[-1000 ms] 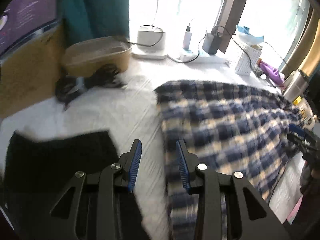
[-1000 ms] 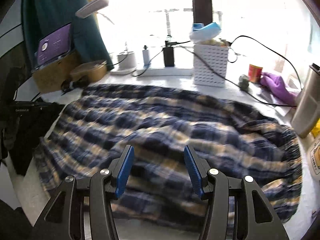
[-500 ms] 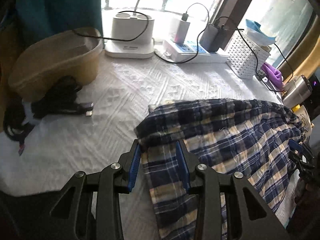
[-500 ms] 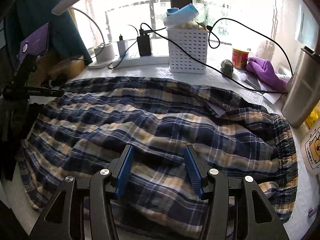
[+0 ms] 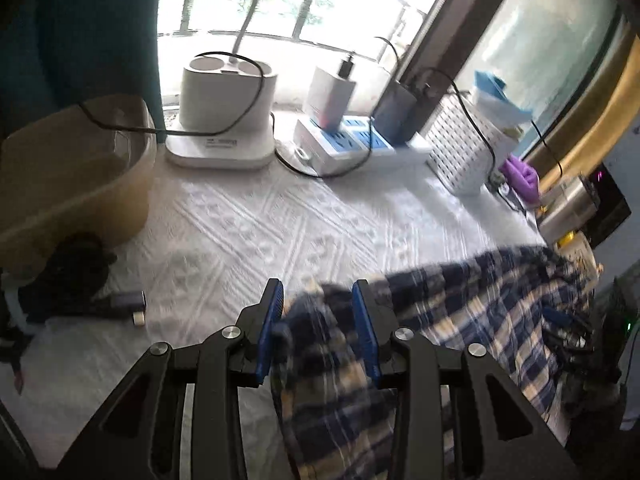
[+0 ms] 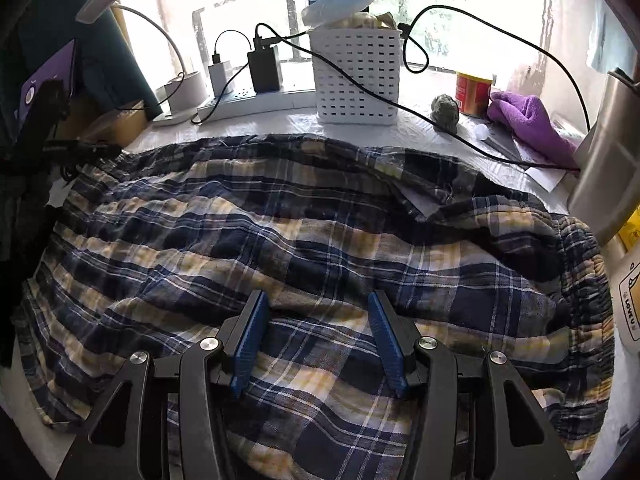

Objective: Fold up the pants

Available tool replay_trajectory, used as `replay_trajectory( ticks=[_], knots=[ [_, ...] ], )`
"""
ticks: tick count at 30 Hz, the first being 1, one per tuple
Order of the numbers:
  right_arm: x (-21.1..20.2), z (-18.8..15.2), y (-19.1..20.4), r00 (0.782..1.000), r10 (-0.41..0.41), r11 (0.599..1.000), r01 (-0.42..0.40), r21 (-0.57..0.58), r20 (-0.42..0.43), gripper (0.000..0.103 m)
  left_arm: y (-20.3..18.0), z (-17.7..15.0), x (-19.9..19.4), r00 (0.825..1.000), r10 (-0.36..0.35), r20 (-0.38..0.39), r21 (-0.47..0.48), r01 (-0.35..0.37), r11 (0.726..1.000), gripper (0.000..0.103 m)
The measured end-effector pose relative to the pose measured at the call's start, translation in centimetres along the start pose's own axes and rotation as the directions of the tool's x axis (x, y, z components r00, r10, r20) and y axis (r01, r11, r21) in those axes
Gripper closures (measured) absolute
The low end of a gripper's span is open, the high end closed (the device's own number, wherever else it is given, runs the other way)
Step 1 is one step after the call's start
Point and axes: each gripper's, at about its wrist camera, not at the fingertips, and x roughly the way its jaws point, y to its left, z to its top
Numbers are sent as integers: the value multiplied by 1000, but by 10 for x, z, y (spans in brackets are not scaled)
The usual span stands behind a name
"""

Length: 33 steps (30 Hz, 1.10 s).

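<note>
Plaid pants (image 6: 320, 240), navy and cream, lie crumpled across the white textured table cover (image 5: 280, 220), elastic waistband toward the right in the right-wrist view. My left claw (image 5: 318, 320) pinches a bunched end of the fabric between its blue pads. My right claw (image 6: 316, 328) is spread over the cloth; whether its pads touch I cannot tell. Beyond stand a white slotted basket (image 6: 356, 76), a power strip (image 5: 352, 148), a purple cloth (image 6: 528, 124) and a tan tub (image 5: 72, 176).

Left gripper (image 5: 318, 304) jaws narrower — right gripper (image 6: 318, 314) wider
</note>
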Motion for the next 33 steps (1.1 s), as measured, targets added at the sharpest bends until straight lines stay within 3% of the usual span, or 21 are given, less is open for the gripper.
replay_trajectory(
  ticks=[2,10,18,30,33],
  knots=[
    [0,0,0,1000,1,1000,-1,-1,0,49,4,2,4,1000,-3,8,-12,3,1000,68],
    [-2,-1,1,1000,-7,1000,7,7,0,49,4,-18,-14,986,159,-47,-39,-161,986,68],
    [-1,-2,4,1000,-19,1000,19,-5,-1,46,-27,-42,-30,997,66,-28,22,-65,998,68],
    [-7,-9,0,1000,-21,1000,21,6,1,46,-14,-29,-6,998,59,-19,-23,-60,998,68],
    [-7,-10,0,1000,-23,1000,23,4,0,46,-4,-27,-4,1000,24,-17,-67,-25,997,68]
  ],
)
